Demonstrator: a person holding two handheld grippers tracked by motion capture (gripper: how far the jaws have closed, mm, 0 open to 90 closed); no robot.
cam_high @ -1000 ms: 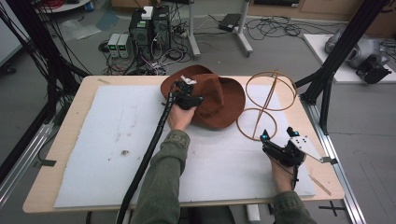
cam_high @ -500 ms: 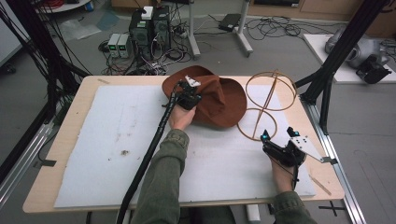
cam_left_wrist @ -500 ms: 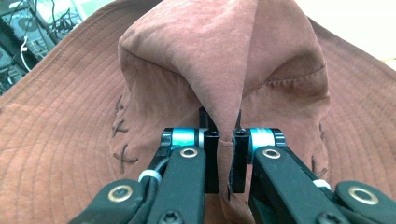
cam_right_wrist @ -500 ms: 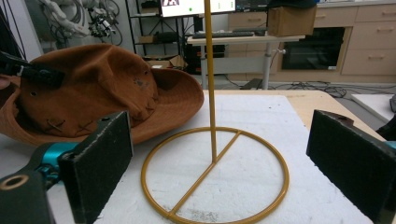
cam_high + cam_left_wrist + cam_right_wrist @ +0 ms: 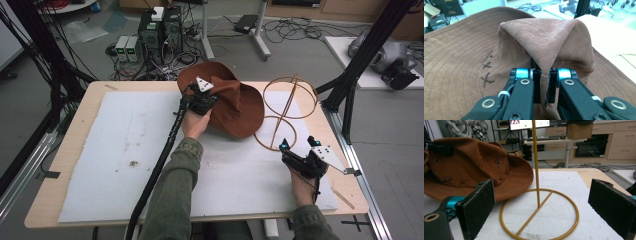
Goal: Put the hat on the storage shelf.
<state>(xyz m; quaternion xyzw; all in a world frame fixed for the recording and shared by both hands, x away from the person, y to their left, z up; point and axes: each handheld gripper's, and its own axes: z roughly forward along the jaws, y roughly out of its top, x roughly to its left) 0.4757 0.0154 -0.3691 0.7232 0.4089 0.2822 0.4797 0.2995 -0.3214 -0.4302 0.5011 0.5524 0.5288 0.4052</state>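
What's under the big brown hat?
The brown hat lies on the white mat, its brim over part of the gold wire stand's base ring. The left gripper pinches its crown. Whatever sits beneath the crown is covered.

No readable text, paw-print emblem on brown hat [image 5: 498,162]

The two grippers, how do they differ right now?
The left gripper is shut, pinching a fold of the brown hat; the right gripper stands open, holding nothing. The left sits up on the hat's crown; the right is low over the white mat, facing the gold wire stand. Both are hand-held with black jaws.
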